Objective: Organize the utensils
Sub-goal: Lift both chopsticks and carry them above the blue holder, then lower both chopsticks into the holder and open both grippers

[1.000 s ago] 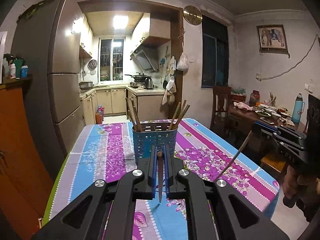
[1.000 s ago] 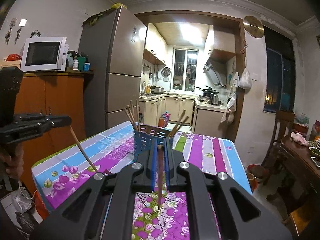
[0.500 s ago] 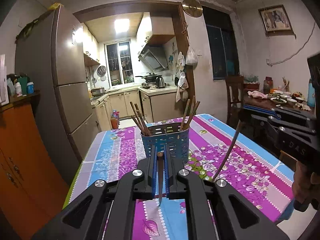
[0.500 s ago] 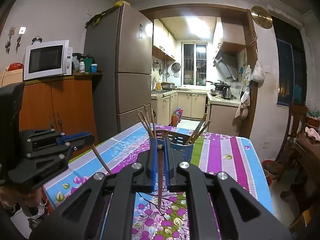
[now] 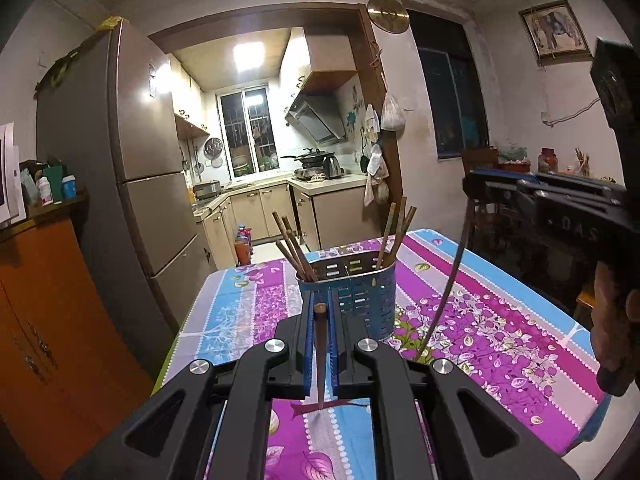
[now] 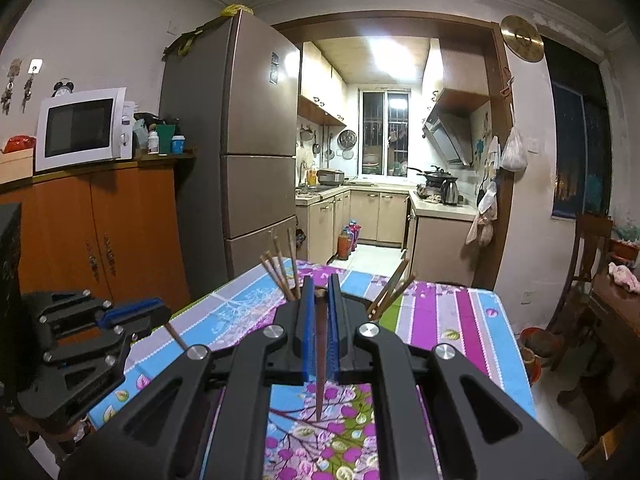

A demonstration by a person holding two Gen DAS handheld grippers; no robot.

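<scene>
Both grippers, each clamped on a chopstick (image 5: 320, 356), have been brought nearer the blue holder (image 5: 352, 292) on the flowered tablecloth (image 5: 500, 332).

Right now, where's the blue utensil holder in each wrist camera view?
Left wrist: blue utensil holder is centre frame on the floral tablecloth, just beyond the fingertips.
Right wrist: mostly hidden behind the closed jaws; only its chopsticks show.
Shared landmark: the refrigerator.
</scene>
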